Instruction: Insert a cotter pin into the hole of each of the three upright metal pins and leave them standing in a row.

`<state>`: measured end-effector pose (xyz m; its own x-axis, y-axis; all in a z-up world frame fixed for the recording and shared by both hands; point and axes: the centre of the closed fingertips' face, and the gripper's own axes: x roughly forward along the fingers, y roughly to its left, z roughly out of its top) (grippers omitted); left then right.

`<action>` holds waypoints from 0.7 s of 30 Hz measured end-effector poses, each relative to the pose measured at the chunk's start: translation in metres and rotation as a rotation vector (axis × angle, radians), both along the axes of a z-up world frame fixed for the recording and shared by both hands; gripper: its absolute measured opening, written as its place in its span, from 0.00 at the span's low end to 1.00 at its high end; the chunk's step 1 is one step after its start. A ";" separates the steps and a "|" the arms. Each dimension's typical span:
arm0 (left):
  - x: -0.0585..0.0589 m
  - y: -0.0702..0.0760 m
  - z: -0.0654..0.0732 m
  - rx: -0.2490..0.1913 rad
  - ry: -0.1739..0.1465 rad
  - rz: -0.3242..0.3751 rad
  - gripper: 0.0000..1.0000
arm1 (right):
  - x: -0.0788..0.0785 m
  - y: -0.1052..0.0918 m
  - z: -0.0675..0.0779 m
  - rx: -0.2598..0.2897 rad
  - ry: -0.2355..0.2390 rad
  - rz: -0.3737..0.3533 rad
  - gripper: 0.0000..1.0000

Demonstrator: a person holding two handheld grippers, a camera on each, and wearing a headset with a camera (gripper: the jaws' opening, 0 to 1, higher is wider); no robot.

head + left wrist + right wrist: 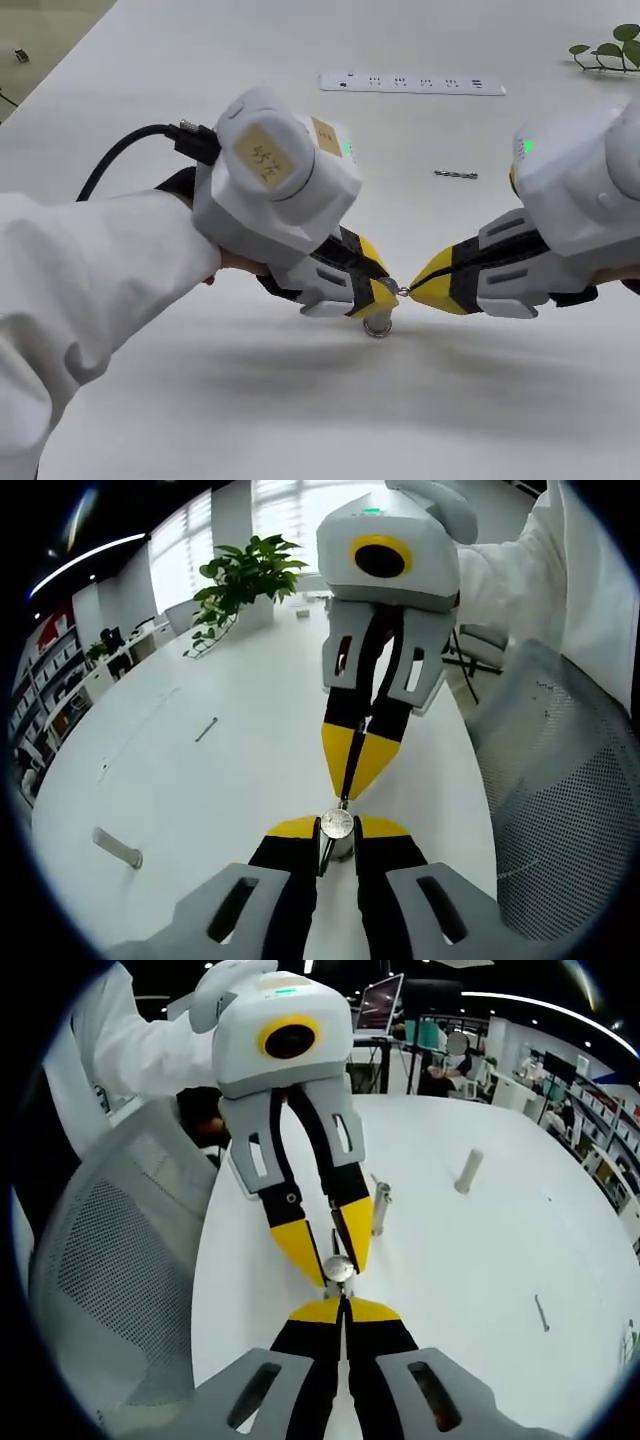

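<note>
- Left claw (337, 830): narrow, jaws clamped on either side of the head of a metal pin (337, 824).
- That metal pin stands upright on the white table (300, 400), its base just below the two claw tips in the head view.
- Right claw (352, 777): jaws pinched together on a thin cotter pin (345, 796), coming in tip-to-tip against the left claw.
- The cotter pin's free end reaches the top of the metal pin. Whether it sits in the hole I cannot tell, too small.
- Second metal pin (380, 1208) stands upright on the table, near and just behind the held one in the right gripper view.
- White cylinder (467, 1172) stands further back on the same table, well apart from both pins.
- Small thin rod (456, 175) lies flat on the table, apart from the claws.
- Power strip (412, 83) lies flat at the far side; a plant (608, 48) is at the far right corner.
- White sleeve (90, 270) covers the arm behind the left claw; a black cable (120, 155) runs from the claw's body.
</note>
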<state>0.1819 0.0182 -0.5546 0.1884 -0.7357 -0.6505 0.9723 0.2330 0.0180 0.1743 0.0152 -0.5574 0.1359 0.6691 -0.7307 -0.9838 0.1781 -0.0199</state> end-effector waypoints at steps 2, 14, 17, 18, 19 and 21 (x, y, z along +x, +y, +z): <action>0.001 0.000 0.000 -0.013 0.012 0.016 0.10 | 0.000 0.000 0.000 0.001 -0.002 0.001 0.00; -0.004 0.017 0.023 -0.192 0.072 0.120 0.41 | 0.002 -0.004 0.006 0.024 0.004 -0.030 0.06; -0.010 0.019 0.028 -0.254 0.089 0.144 0.49 | 0.002 -0.001 0.007 0.028 0.007 -0.026 0.08; -0.012 0.019 0.029 -0.267 0.103 0.151 0.51 | 0.001 -0.001 0.007 0.028 0.008 -0.025 0.09; -0.017 0.019 0.031 -0.303 0.133 0.167 0.53 | 0.001 0.002 0.008 0.029 0.008 -0.022 0.11; -0.024 0.024 0.030 -0.331 0.151 0.182 0.59 | -0.001 0.005 0.007 0.030 0.013 -0.016 0.14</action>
<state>0.1574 0.0423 -0.5242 0.2556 -0.8732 -0.4150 0.9004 0.3713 -0.2267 0.1738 0.0201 -0.5503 0.1372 0.6889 -0.7118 -0.9810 0.1940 -0.0013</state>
